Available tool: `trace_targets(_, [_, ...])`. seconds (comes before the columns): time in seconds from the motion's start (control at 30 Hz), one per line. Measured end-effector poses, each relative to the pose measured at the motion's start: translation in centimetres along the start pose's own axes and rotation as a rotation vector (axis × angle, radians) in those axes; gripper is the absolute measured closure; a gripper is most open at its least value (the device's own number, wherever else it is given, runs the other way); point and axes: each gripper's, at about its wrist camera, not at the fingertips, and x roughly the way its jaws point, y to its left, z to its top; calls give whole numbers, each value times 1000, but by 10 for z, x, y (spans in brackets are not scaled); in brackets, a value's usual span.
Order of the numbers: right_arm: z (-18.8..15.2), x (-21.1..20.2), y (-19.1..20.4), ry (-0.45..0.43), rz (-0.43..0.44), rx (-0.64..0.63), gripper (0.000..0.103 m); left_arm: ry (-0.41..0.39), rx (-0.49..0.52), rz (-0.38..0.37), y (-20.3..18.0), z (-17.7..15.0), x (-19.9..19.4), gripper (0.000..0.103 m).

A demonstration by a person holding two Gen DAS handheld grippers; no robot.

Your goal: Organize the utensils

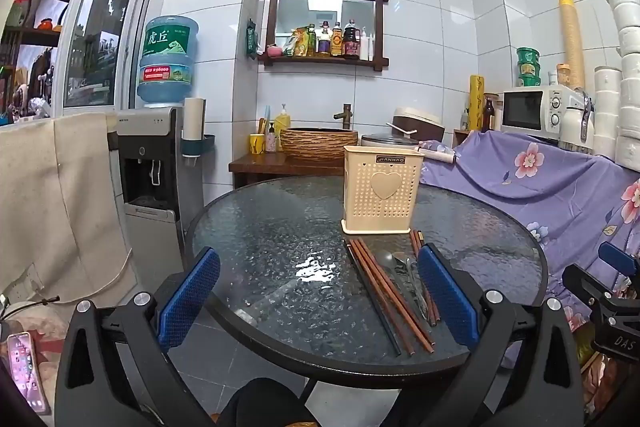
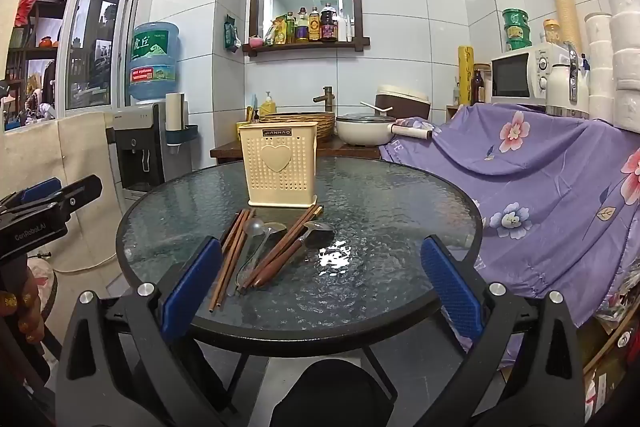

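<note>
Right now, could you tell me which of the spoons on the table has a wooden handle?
The spoon farthest right in the right wrist view, beside the bright glare. Its handle is brown wood, while the other two spoons in the pile are all metal.

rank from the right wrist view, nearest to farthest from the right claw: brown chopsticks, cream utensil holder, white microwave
1. Brown wooden chopsticks, lying on the glass table beside the right claw's left finger.
2. Cream perforated plastic utensil holder, upright at mid-table behind the utensils.
3. White microwave, far right against the tiled wall.
</note>
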Motion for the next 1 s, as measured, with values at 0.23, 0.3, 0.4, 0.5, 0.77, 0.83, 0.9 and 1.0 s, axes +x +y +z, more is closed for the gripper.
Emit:
trace_targets(0.23, [0, 0, -2, 4, 1, 4, 5, 8, -6, -6, 11, 1, -1, 6])
trace_targets(0.3, [-3, 2, 0, 3, 2, 5, 5, 15, -1, 11, 5, -1, 1, 6])
trace_targets(0.4, [-4, 1, -2, 6, 2, 5, 5, 18, 2, 12, 6, 0, 1, 6])
trace_targets(0.5, [-5, 0, -2, 4, 5, 3, 5, 26, 5, 6, 6, 1, 2, 6])
trace_targets(0.77, [-2, 4, 1, 7, 4, 3, 5, 25, 3, 7, 2, -3, 4, 6])
trace_targets(0.83, [-2, 4, 1, 7, 5, 3, 5, 27, 2, 7, 3, -4, 4, 6])
trace_targets(0.9, [-2, 4, 1, 7, 5, 2, 5, 29, 3, 4, 3, -4, 4, 6])
trace_targets(1.0, [-2, 4, 1, 9, 6, 4, 5, 29, 9, 4, 2, -5, 4, 6])
